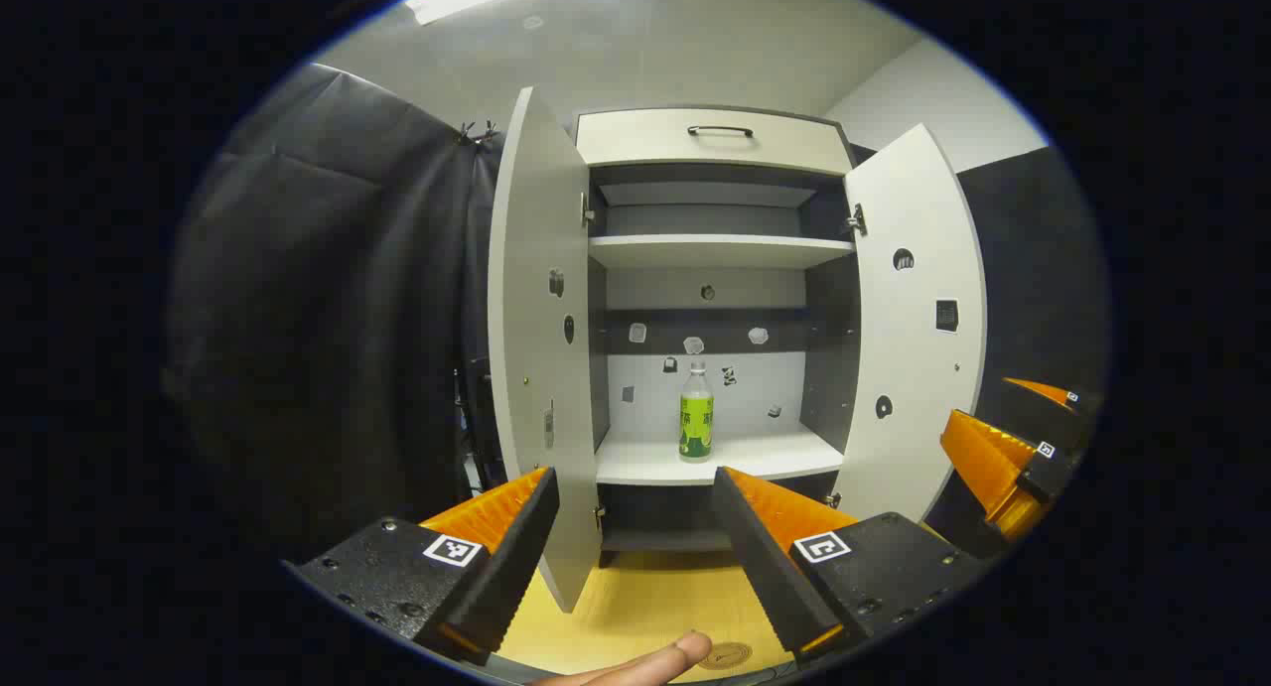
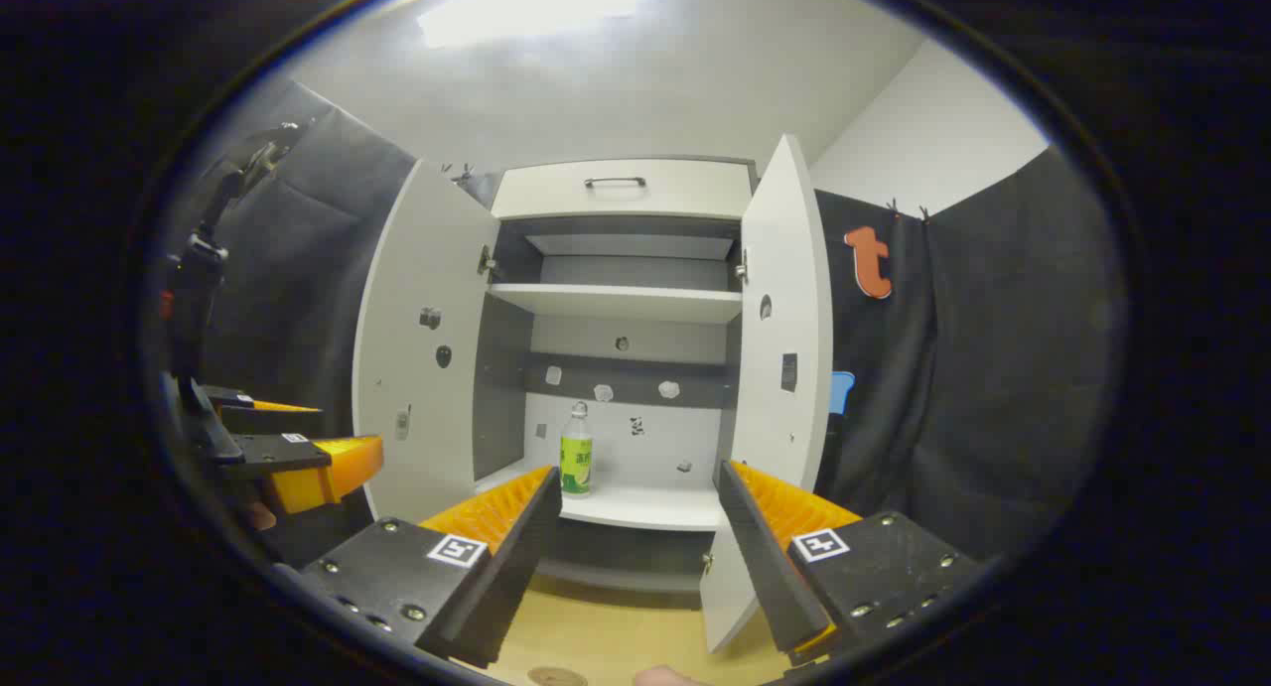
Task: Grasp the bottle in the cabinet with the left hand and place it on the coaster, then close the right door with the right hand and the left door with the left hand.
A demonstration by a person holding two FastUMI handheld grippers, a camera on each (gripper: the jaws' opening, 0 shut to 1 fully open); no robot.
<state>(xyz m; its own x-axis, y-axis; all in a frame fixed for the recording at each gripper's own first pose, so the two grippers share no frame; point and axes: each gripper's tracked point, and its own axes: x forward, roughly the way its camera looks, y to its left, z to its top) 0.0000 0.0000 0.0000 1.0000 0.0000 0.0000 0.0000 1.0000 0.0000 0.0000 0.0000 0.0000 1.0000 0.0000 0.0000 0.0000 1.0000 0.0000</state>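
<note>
Green-labelled clear bottle (image 1: 696, 424); white-doored, grey-lined cabinet (image 1: 715, 252)

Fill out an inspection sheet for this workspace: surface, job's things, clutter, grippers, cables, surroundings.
Surface: yellowish wooden table in front of the cabinet.
Job's things: bottle stands upright on the cabinet's lower white shelf, untouched; round coaster lies on the table near the viewer; left door and right door both stand open.
Clutter: nothing seen on the table; small items are stuck to the cabinet's back wall, too small to identify.
Grippers: left gripper open, short of the cabinet; right gripper open, also short of it.
Cables: nothing seen.
Surroundings: black cloth booth walls, white ceiling with a light, closed drawer on top.
</note>
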